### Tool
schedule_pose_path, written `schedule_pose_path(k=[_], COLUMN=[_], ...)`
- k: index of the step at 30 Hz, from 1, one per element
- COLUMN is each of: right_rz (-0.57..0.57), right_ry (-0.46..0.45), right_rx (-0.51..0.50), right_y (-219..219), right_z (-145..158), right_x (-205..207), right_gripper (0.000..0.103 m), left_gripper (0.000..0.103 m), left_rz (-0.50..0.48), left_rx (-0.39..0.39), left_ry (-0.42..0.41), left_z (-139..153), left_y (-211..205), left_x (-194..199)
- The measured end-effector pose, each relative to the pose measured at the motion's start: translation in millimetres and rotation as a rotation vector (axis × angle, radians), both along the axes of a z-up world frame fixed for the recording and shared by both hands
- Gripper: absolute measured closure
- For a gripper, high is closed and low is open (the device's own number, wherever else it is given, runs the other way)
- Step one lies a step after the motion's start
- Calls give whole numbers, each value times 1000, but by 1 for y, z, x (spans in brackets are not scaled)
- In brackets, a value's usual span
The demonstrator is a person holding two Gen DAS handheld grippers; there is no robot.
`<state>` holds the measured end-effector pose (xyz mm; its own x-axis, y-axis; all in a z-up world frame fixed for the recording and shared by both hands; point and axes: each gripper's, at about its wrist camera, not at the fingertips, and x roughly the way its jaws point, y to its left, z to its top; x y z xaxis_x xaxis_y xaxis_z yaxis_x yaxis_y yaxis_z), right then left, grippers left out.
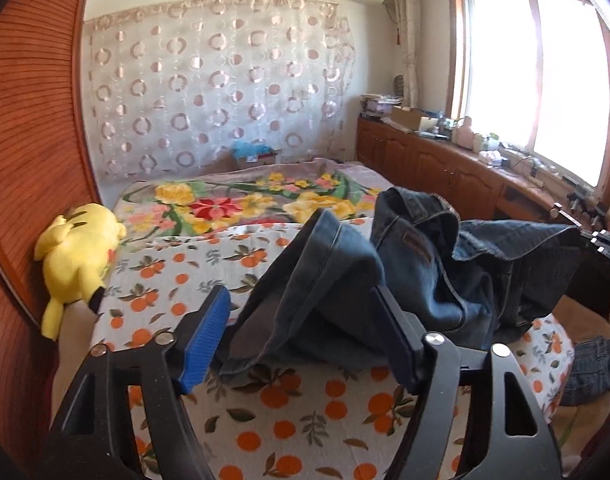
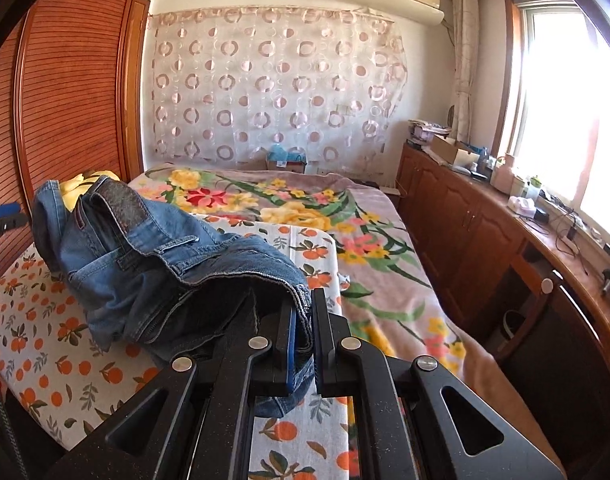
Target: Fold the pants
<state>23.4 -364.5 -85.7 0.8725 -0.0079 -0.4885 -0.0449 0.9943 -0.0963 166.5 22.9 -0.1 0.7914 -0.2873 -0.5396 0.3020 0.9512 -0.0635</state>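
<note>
Box (image 2: 286,164) of cardboard beyond the bed's (image 2: 385,280) far end, blue stuff inside; contents otherwise unclear. Jeans (image 2: 165,264): blue denim, crumpled in a raised heap on the bed's orange-print sheet (image 2: 65,360), waistband and belt loops uppermost. Right gripper (image 2: 303,320): clamped on a denim edge at the bed's near side. Left gripper (image 1: 301,320): jaws spread wide, denim fold lying between them, ungripped. Plush (image 1: 79,256): yellow, at the bed's left edge.
</note>
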Motion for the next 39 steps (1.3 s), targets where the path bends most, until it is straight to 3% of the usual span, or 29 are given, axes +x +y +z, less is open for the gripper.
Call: schedule_pose_path(k=[3, 9, 12, 16, 23, 28, 31, 34, 37, 39], right_rz=[2, 7, 4, -1, 9, 19, 21, 22, 22, 22], right_ry=[7, 1, -1, -11, -76, -69, -63, -58, -57, -59], right_rx=[11, 15, 15, 23, 38, 18, 15, 11, 13, 13], right_y=[3, 0, -2, -3, 5, 13, 14, 13, 11, 12], right_z=[-2, 3, 4, 8, 20, 7, -1, -4, -2, -1], right_x=[4, 6, 5, 5, 0, 6, 10, 13, 14, 14], right_gripper=[97, 97, 97, 97, 97, 97, 97, 97, 97, 97], left_gripper=[39, 84, 92, 95, 95, 93, 90, 76, 51, 45], left_rz=[-46, -58, -58, -42, -14, -7, -16, -11, -37, -52], left_rx=[-15, -1, -14, -8, -15, 27, 36, 44, 43, 54], left_ry=[30, 54, 44, 31, 67, 109, 103, 77, 34, 10], left_z=[-1, -4, -1, 1, -14, -32, -28, -16, 2, 11], left_y=[-5, -15, -12, 0, 28, 29, 27, 25, 17, 8], left_x=[15, 24, 12, -11, -55, -70, -79, -86, -87, -82])
